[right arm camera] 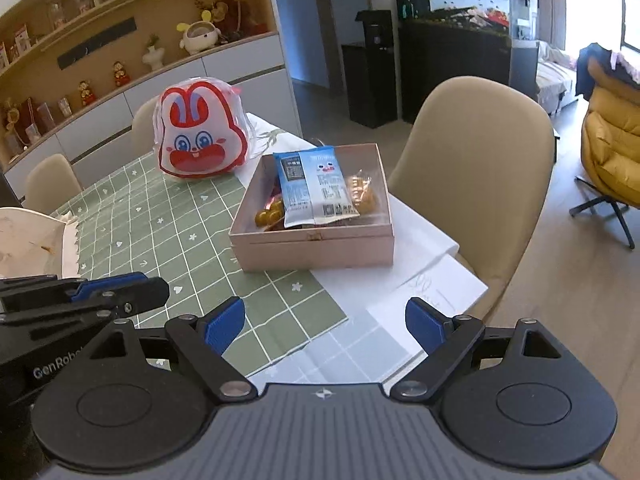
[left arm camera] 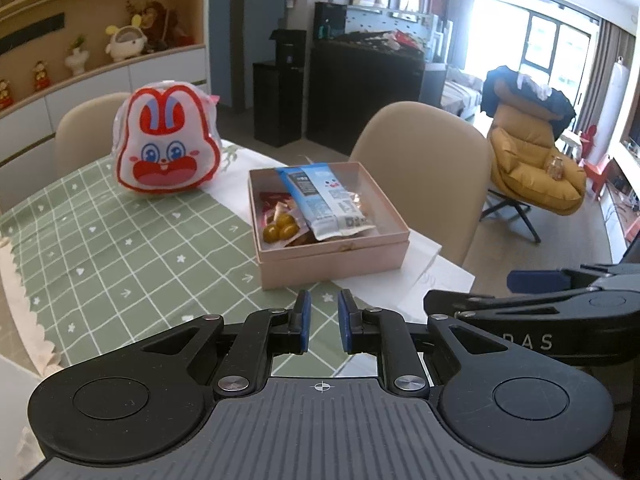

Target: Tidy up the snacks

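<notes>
A pink open box stands on the table. In it lie a blue and white snack packet, yellow round candies and a clear bag of orange snacks. A red and white rabbit-shaped bag stands upright behind and left of the box. My left gripper is empty, jaws a narrow gap apart, low over the table in front of the box. My right gripper is open and empty, also in front of the box.
A green checked tablecloth covers the table; white paper sheets lie near its right edge. Beige chairs stand behind the table. A white container sits at the left. Shelves line the back wall.
</notes>
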Demonstrator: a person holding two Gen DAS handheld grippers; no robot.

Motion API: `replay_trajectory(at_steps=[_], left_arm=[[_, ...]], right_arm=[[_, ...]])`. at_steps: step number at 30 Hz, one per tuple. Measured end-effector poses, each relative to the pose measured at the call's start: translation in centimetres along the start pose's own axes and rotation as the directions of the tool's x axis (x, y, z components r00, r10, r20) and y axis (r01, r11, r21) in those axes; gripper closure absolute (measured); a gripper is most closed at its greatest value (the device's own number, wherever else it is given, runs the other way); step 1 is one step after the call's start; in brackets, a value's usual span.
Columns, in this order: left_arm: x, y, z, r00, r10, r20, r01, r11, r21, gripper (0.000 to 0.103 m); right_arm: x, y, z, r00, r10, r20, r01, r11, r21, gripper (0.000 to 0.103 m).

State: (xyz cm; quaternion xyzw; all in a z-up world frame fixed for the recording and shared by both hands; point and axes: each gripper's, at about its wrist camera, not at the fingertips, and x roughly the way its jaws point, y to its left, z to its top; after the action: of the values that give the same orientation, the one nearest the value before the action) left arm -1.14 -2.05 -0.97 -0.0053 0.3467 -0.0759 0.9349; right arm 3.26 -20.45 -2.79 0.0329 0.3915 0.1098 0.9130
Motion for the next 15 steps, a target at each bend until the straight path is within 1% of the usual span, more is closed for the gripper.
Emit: replay_trajectory(at_steps=[5,15], left_arm=[[0.20,0.03,-0.25,1.000,-0.019,-0.025,0.019,1.000,-0.018,0.084],[0.26,0.12,-0.51,0.999,-0.018,-0.049,0.016,0.999,-0.030,0.084]], right_arm=[[0.18,-0.13,-0.34,1.000,-0.001,-0.017,0.001,1.000,0.007,0.015],[0.08,-0.28,-0.44,1.000,0.001,-0.025,0.000,1.000,0.013,0.015]])
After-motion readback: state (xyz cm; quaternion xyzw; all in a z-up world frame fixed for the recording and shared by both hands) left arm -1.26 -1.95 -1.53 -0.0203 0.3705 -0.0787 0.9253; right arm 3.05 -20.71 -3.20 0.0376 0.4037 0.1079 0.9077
